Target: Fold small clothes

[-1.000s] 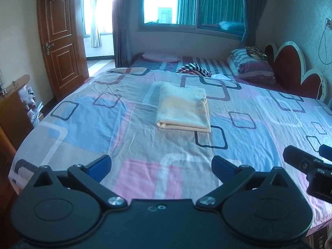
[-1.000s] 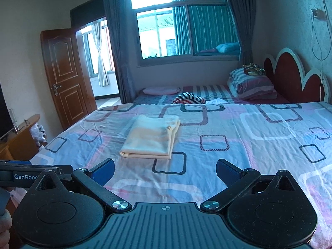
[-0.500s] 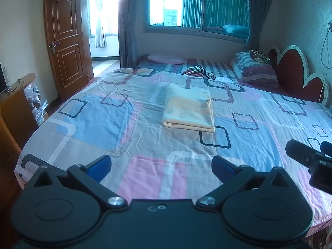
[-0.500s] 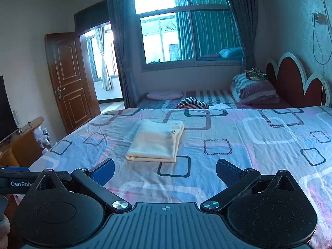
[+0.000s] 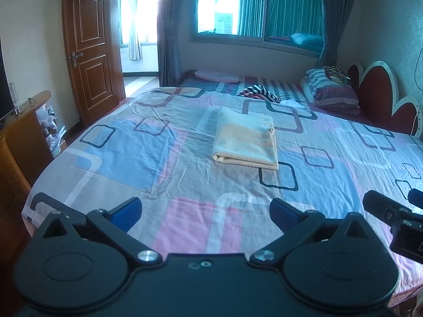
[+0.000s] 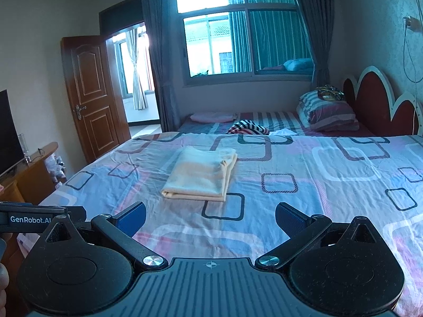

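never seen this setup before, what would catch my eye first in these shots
First, the cream folded cloth lying flat, alone, mid-bed on the patterned bedsheet. Next, the left gripper and right gripper low in each view, jaws wide open, holding nothing. Behind, a striped garment lies crumpled near the pillows.

You see soft matt cloth garment [image 5: 244, 140], wrinkled cotton-like bedsheet [image 5: 148, 158], glossy varnished wooden door [image 5: 91, 50].
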A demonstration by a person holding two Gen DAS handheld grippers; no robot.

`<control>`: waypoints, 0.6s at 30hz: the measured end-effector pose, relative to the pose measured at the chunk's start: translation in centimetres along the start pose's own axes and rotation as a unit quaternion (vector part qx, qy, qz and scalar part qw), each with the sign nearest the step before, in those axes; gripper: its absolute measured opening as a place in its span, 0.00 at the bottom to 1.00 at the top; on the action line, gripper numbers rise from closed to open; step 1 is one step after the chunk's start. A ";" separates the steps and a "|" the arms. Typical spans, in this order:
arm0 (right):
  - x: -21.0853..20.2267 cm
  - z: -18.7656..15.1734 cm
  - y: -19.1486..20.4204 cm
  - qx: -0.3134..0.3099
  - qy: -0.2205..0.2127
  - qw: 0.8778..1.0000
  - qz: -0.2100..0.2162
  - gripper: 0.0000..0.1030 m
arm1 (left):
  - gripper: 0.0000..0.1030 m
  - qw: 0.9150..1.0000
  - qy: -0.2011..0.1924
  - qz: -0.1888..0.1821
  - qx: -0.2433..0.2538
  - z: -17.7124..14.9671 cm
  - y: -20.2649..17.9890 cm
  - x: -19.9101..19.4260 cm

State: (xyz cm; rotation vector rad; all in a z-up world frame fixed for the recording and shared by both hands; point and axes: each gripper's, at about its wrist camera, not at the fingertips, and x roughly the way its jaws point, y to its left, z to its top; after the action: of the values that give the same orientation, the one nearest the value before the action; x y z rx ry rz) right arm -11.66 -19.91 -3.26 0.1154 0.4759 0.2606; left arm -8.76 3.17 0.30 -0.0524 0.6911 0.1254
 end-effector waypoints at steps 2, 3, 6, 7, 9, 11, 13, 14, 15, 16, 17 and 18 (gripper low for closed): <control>0.0 -0.1 0.0 0.000 0.000 1.000 0.001 1.00 | 0.99 1.000 0.003 0.000 -0.002 0.0 0.0 0.1; -0.1 -0.2 0.0 0.000 0.001 1.000 0.002 1.00 | 0.99 1.000 0.003 0.001 -0.002 0.0 0.0 0.1; -0.1 -0.2 0.0 0.001 0.001 1.000 0.001 1.00 | 0.99 1.000 0.002 0.001 -0.002 0.0 0.0 0.1; -0.1 -0.2 0.0 0.002 0.001 1.000 0.001 1.00 | 0.99 1.000 0.003 0.001 -0.001 0.0 0.0 0.2; -0.1 -0.2 -0.1 0.003 0.001 1.000 0.004 1.00 | 0.99 1.000 0.003 0.000 -0.002 0.0 0.0 0.1; -0.1 -0.3 -0.1 0.003 0.001 1.000 0.003 1.00 | 0.99 1.000 0.004 -0.001 -0.003 0.0 -0.1 0.2; -0.1 -0.3 -0.1 0.003 0.001 1.000 0.003 1.00 | 0.99 1.000 0.004 -0.001 -0.002 0.1 -0.2 0.2; -0.1 -0.3 -0.1 0.002 0.002 1.000 0.003 1.00 | 0.99 1.000 0.003 -0.001 -0.002 0.0 -0.1 0.2; 0.0 -0.3 -0.1 0.001 0.003 1.000 0.002 1.00 | 0.99 1.000 0.003 -0.001 -0.002 0.1 -0.1 0.3; 0.0 -0.3 -0.1 0.000 0.003 1.000 0.001 1.00 | 0.99 1.000 0.004 -0.002 -0.002 0.1 -0.2 0.3; 0.0 -0.3 -0.1 0.000 0.003 1.000 -0.001 1.00 | 0.99 1.000 0.004 -0.002 -0.003 0.0 -0.2 0.3; 0.0 -0.4 -0.2 0.001 0.002 1.000 -0.003 1.00 | 0.99 1.000 0.005 -0.003 -0.003 0.0 -0.2 0.4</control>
State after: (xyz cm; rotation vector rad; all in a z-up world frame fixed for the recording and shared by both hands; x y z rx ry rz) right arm -11.82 -20.04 -3.63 0.1164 0.4811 0.2551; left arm -8.43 2.99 0.09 -0.0597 0.7007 0.1219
